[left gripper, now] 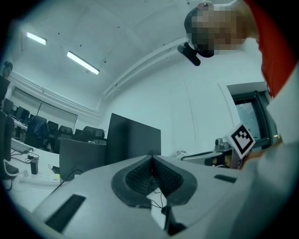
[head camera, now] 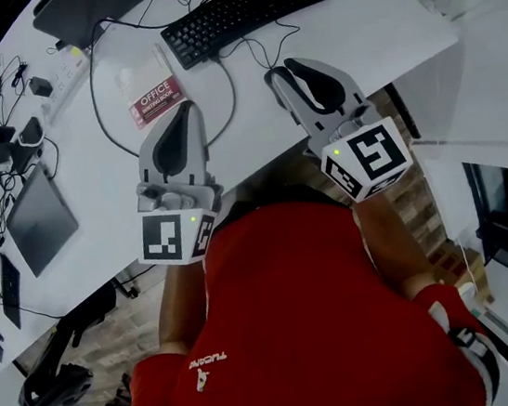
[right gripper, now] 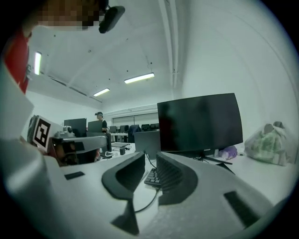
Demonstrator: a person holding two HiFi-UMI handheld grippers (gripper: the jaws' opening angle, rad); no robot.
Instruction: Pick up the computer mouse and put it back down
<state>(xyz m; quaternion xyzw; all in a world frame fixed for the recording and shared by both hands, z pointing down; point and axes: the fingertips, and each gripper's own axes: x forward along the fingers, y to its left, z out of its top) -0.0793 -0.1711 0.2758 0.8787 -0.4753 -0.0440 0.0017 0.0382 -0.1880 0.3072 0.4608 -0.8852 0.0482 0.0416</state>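
Left gripper [left gripper: 152,158]: jaws shut tip to tip, nothing between them. Right gripper [right gripper: 150,163]: jaws a narrow slot apart and empty, only the keyboard [right gripper: 152,177] and a cable [right gripper: 147,201] show through the gap. I can't make out the mouse for certain. In the head view the cable ends at a dark shape [head camera: 272,78] on the desk [head camera: 380,29], just beside the right jaw tips.
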